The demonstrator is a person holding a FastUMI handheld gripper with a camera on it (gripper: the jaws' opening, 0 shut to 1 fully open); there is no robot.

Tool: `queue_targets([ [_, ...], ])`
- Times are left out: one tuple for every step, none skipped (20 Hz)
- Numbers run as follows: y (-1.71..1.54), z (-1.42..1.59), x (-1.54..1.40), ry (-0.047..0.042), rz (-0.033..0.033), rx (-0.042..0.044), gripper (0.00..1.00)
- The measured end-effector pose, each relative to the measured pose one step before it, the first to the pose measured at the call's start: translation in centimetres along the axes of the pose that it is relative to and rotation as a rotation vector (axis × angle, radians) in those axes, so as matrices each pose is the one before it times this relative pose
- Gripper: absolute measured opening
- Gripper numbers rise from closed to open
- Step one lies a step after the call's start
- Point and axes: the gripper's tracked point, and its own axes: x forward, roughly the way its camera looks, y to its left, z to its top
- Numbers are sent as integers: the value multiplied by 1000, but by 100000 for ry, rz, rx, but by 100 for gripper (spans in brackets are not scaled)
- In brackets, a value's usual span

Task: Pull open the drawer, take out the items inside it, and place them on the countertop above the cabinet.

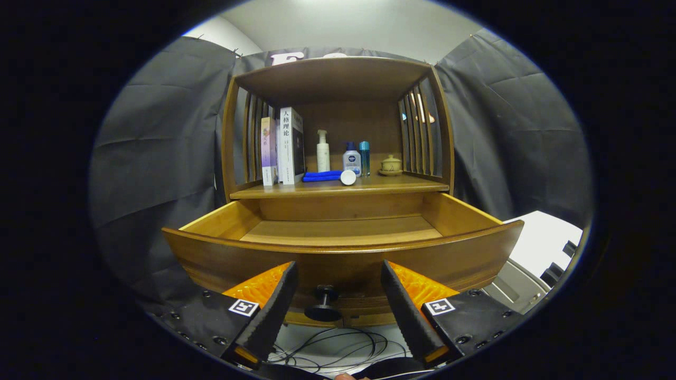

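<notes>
My gripper is wide open, holding nothing — fingers spread either side of the drawer knob, which sits in the gap between them, untouched. The drawer is pulled well out toward me; its curved front panel runs just ahead of the fingertips. The part of the drawer floor I can see is bare wood; the front panel hides the near strip, so I can't tell what's there.

On the countertop above the drawer: two books standing upright at the left, a folded blue cloth beside them with a small white round jar touching its right end. Behind those — a white pump bottle, a squat bottle with a blue cap, a slim teal bottle. A lidded cup on a saucer sits at the right.

Loose cables lie on the floor below the knob.
</notes>
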Motion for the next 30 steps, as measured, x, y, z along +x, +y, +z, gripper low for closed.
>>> queue_targets([
  [-323, -111, 47, 155, -2927, -568, 98],
  [-84, -68, 97, -936, -965, -595, 98],
  [-8, -96, 68, -459, -433, -1218, 97],
  [182, -85, 94, -476, -362, -1198, 97],
  [-56, 84, -75, -597, -303, -104, 96],
  [160, -10, -5, -318, 1, 291, 97],
  [209, 45, 240, 186, 287, 433, 97],
  [372, -244, 271, 988, 922, 782, 97],
  [341, -104, 252, 1220, 1250, 1114, 98],
  [313, -59, 529, 1024, 1344, 1013, 98],
  [141, -57, 459, 573, 838, 817, 98],
  [81, 22, 486, 390, 622, 707, 98],
  [67, 270, 349, -1238, -122, 356, 98],
  [-13, 126, 496, -368, -230, -533, 98],
  [-18, 200, 473, -406, -187, -283, 98],
  [156, 160, 593, 247, 61, 548, 98],
  [87, 109, 580, 172, -62, 679, 98],
  [46, 243, 533, 289, -108, 214, 97],
  [6, 363, 551, -309, -298, -4, 97],
  [45, 519, 760, -982, -547, 62, 97],
  [131, 469, 696, -589, -687, 455, 97],
  [172, -592, 806, 2119, -156, 181, 97],
  [87, 756, 546, -2055, -548, 765, 97],
  [81, -376, 950, 1434, 46, 58, 97],
  [121, 535, 826, -1164, -472, -149, 97],
  [58, -171, 534, 525, -154, -60, 97],
  [84, 321, 660, -459, -111, 270, 97],
  [-1, -51, 260, 183, -92, 206, 97],
  [87, 167, 767, -82, -229, -263, 97],
  [14, 219, 1054, -194, 4, 89, 97],
])
